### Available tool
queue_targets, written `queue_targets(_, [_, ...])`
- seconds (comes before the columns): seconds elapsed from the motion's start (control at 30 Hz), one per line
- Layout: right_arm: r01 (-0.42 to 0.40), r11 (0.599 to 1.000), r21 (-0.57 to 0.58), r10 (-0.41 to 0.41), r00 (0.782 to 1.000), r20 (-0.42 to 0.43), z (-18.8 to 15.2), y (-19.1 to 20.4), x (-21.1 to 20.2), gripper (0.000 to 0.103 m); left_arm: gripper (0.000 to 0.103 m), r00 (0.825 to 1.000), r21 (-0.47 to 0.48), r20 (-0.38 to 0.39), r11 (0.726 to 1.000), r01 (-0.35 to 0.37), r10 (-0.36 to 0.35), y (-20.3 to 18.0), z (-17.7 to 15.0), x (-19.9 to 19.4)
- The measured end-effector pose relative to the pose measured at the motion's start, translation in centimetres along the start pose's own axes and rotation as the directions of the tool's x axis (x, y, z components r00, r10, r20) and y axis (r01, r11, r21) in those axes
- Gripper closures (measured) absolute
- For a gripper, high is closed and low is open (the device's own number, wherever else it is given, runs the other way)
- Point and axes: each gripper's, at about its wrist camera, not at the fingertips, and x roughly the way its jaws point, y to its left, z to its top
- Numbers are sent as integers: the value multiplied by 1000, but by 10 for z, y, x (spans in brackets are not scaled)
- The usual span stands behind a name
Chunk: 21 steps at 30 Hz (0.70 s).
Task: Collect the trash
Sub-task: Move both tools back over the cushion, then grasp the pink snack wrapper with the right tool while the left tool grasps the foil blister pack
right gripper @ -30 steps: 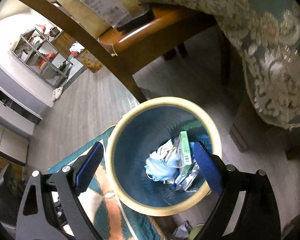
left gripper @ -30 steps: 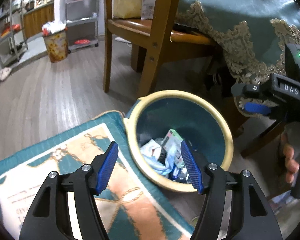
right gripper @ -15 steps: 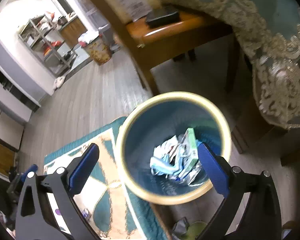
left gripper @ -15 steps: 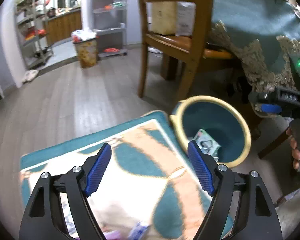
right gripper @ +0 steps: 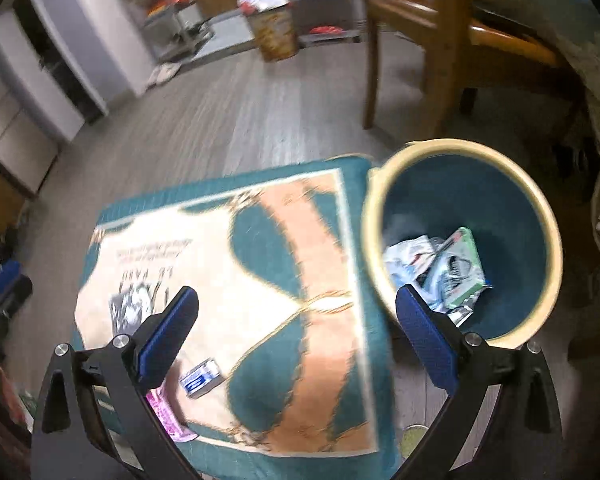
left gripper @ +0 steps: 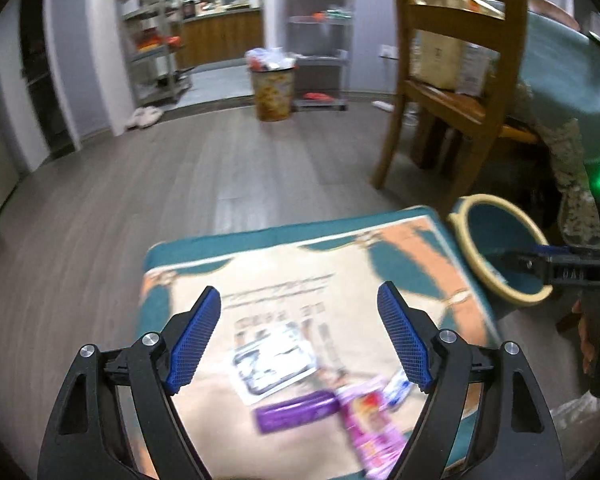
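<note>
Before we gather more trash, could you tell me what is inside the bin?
The bin holds crumpled white and blue wrappers and a green box; whatever lies beneath them is covered.

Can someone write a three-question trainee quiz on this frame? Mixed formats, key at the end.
1. True or false: the left gripper is holding trash.
2. What lies nearest the purple wrapper on the rug? A) pink packet B) slippers C) chair
3. Fill in: the green box lies inside the ____.

Key: 1 false, its jaws are empty. 2 A, the pink packet. 3 bin.
</note>
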Motion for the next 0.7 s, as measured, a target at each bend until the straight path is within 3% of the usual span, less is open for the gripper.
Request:
queue_targets(0.37, [-108, 992, -70, 97, 985, -144, -49, 81, 46, 6, 22, 990, -78, -87, 990, -115, 108, 81, -46, -1])
queue_targets(0.53, [-137, 985, -107, 107, 963, -249, -78, 111, 75, 27, 22, 988, -113, -115, 986, -119, 106, 95, -51, 5])
queue_targets(0.7, [-172, 974, -149, 121, 946, -302, -88, 124, 89, 57, 22, 990, -101, -112, 990, -101, 89, 91, -49, 12])
